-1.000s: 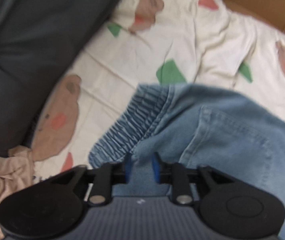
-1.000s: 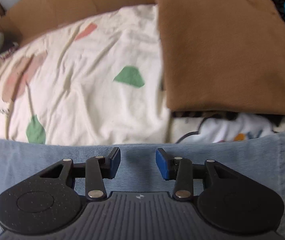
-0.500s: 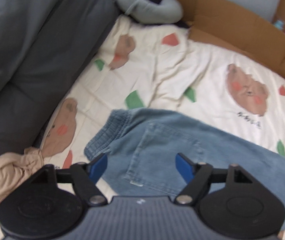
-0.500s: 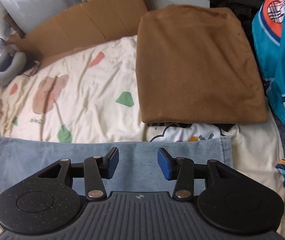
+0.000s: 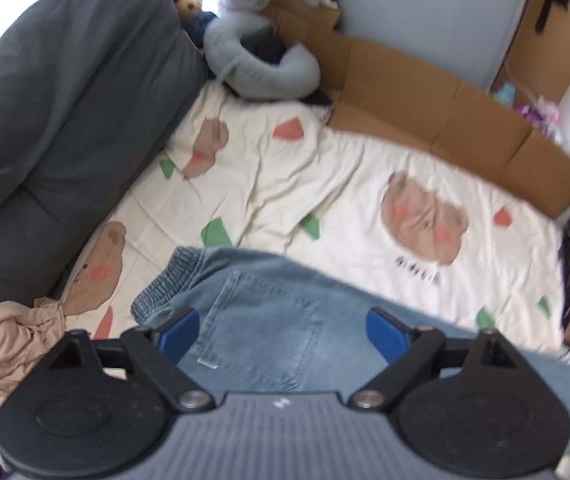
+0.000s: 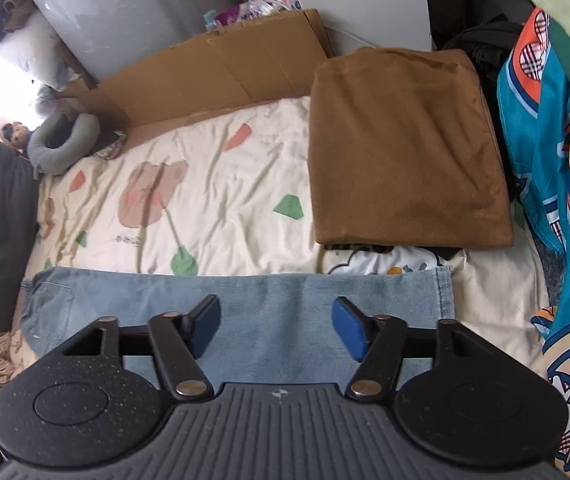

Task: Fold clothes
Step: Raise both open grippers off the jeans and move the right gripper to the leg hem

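Light blue jeans [image 5: 269, 320] lie flat on a cream bedsheet [image 5: 325, 184] with bear and triangle prints. Their elastic waistband is at the left, with a back pocket showing. In the right wrist view the jeans [image 6: 277, 300] stretch across the frame, hem end at the right. My left gripper [image 5: 283, 334] hangs open above the pocket area, nothing between its blue pads. My right gripper [image 6: 277, 322] is open above the leg part, holding nothing.
A folded brown garment [image 6: 401, 152] lies on the bed's right side. A crumpled beige cloth [image 5: 9, 344] sits at the left edge. A dark grey cushion [image 5: 57, 112], a grey neck pillow [image 5: 261, 68] and cardboard [image 5: 437, 120] border the bed. Colourful teal fabric [image 6: 565, 184] hangs at right.
My left gripper let go of the jeans' waistband and opened wide. Both grippers rose away from the bed, and the right one opened wider. The jeans now lie flat.
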